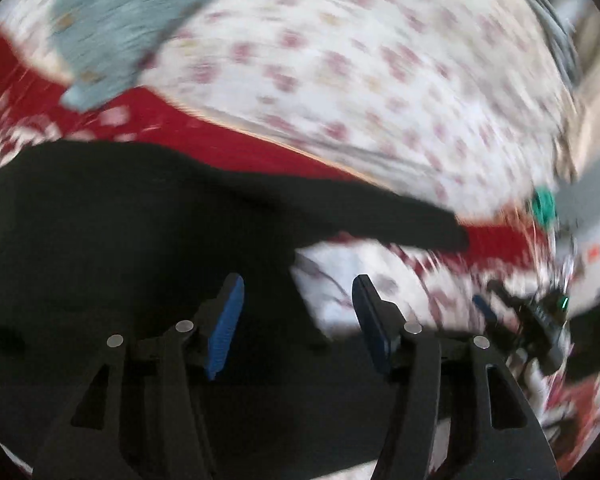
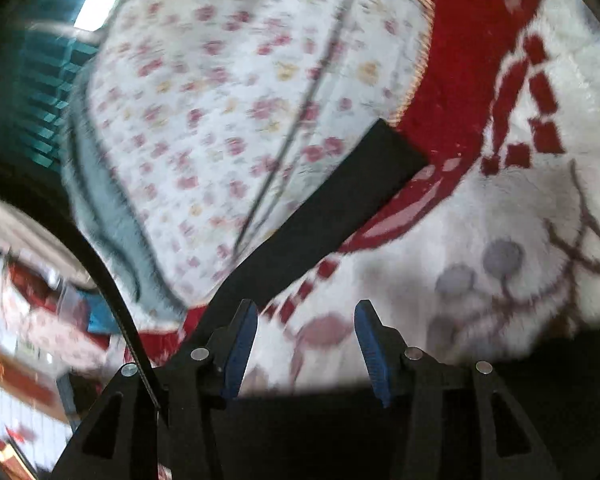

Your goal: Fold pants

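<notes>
Black claw [image 1: 298, 304], blue ribbed pads [image 1: 226, 328]

I count one pair of black pants [image 1: 140, 220], lying on one red-and-white blanket [image 2: 520, 208]. Beyond the pants I see one white floral sheet [image 1: 360, 80], and on it one pale blue-grey garment [image 1: 112, 28]. I have two grippers: the left gripper [image 1: 298, 312] and the right gripper [image 2: 306, 340], each with two blue pads spread apart, four pads altogether.
</notes>
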